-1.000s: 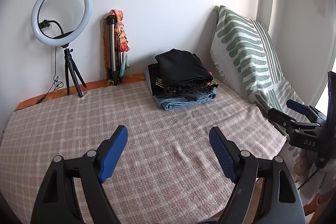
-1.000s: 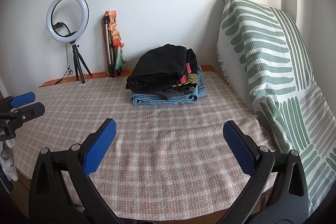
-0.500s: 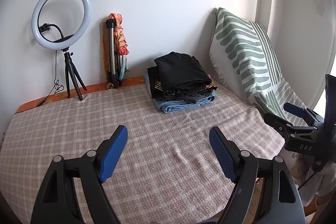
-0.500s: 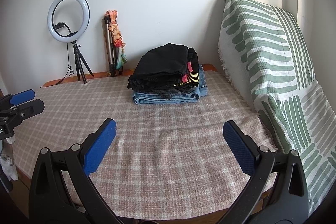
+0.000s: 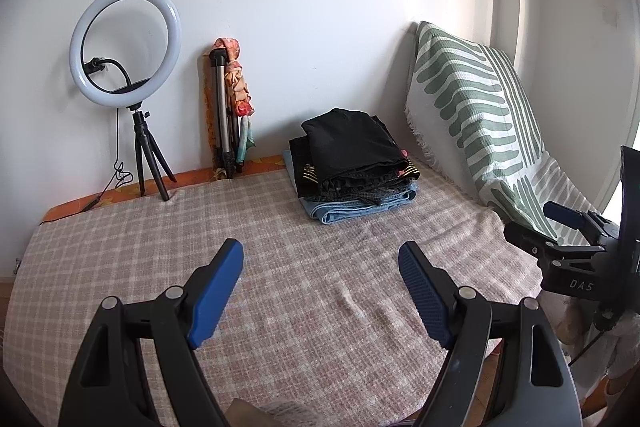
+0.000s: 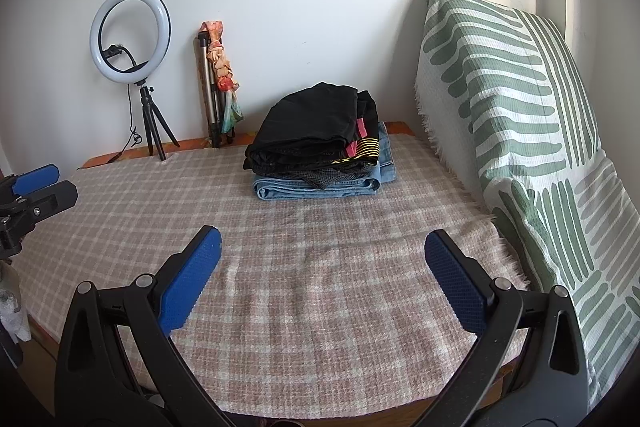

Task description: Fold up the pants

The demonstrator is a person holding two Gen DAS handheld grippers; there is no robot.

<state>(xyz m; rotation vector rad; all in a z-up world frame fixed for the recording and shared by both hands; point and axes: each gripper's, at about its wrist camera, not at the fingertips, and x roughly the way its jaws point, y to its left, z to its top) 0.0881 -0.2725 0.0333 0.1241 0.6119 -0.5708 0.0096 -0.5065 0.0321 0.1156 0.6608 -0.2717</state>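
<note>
Black folded pants (image 6: pixel 316 123) atop stacked clothes (image 5: pixel 352 167), far ahead of both wide-spread, empty grippers: left gripper (image 5: pixel 320 291), right gripper (image 6: pixel 322 267) marginally nearer.

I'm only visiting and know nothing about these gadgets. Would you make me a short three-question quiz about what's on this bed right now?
1. True or false: the left gripper and the right gripper both stand open and hold nothing.
2. Which garment lies at the bottom of the folded pile? A) blue jeans B) a white shirt C) a red towel
3. What stands left of the folded tripod against the wall?

Key: 1 true. 2 A. 3 the ring light on its small stand.
</note>
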